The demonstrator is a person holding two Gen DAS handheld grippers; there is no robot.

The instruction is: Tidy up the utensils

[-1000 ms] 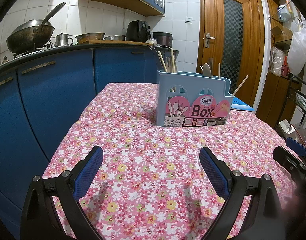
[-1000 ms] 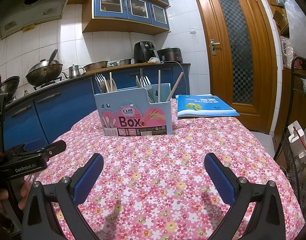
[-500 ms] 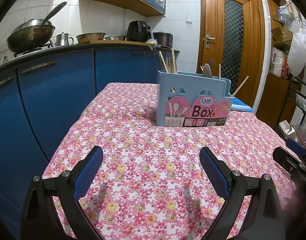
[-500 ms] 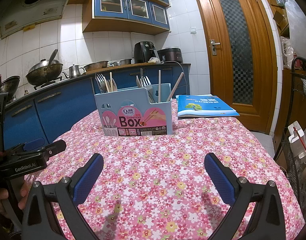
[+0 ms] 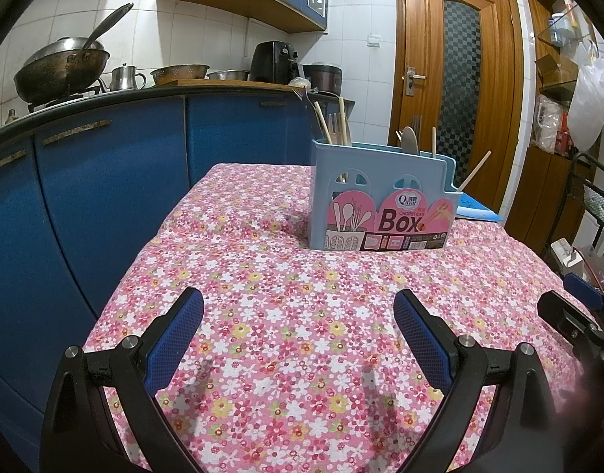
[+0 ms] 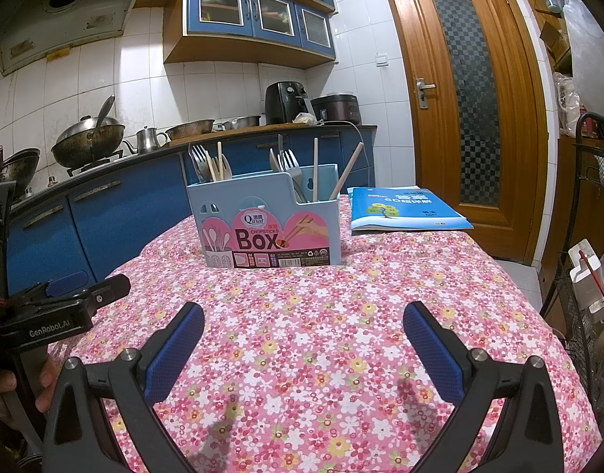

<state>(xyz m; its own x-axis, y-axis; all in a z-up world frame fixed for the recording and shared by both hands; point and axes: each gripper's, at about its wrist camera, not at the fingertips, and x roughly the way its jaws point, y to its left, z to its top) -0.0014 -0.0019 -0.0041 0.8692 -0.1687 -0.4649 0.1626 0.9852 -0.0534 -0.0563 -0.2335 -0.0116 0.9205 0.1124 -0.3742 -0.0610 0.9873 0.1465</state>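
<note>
A light blue utensil box with a pink "Box" label stands on the floral tablecloth, and it also shows in the right wrist view. Forks, a spoon and chopsticks stand upright in its compartments. My left gripper is open and empty, low over the cloth, well short of the box. My right gripper is open and empty, also short of the box. The left gripper body shows at the left of the right wrist view.
A blue book lies on the table behind and right of the box. Blue kitchen cabinets with a wok run along the left. A wooden door is at the back right. A wire rack stands by the table's right edge.
</note>
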